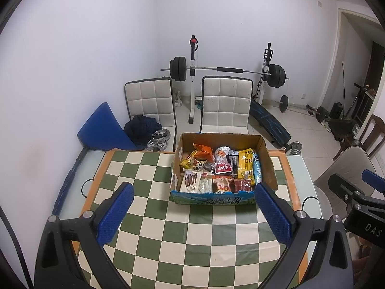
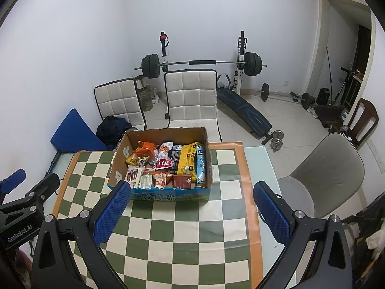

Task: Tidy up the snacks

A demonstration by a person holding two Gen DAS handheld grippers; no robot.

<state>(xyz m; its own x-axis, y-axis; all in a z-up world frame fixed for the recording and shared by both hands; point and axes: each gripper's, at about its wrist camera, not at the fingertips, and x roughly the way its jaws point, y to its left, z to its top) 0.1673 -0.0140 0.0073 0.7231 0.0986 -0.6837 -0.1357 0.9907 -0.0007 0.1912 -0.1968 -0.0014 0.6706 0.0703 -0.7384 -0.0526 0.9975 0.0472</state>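
Observation:
An open cardboard box point(image 1: 267, 159) point(image 2: 120, 159) stands on the far half of the checkered table, packed with several snack packets: an orange bag point(image 1: 203, 151), a red-and-white pouch point(image 1: 222, 162), a yellow pack point(image 1: 245, 166), a light blue pack point(image 1: 257, 171) and a white biscuit box point(image 1: 190, 183). My left gripper point(image 1: 195, 192) hovers open in front of the box, its blue pads wide apart and empty. My right gripper point(image 2: 192, 190) is likewise open and empty, just short of the box's front wall. Each gripper shows at the edge of the other's view.
The green-and-cream checkered tablecloth point(image 1: 192, 236) covers a glass table. Two white padded chairs point(image 1: 226, 106) stand behind the table, a grey chair point(image 2: 327, 168) at its right. A blue cushion point(image 1: 103, 127), dark clothing, a barbell rack point(image 1: 228, 71) and weights fill the room beyond.

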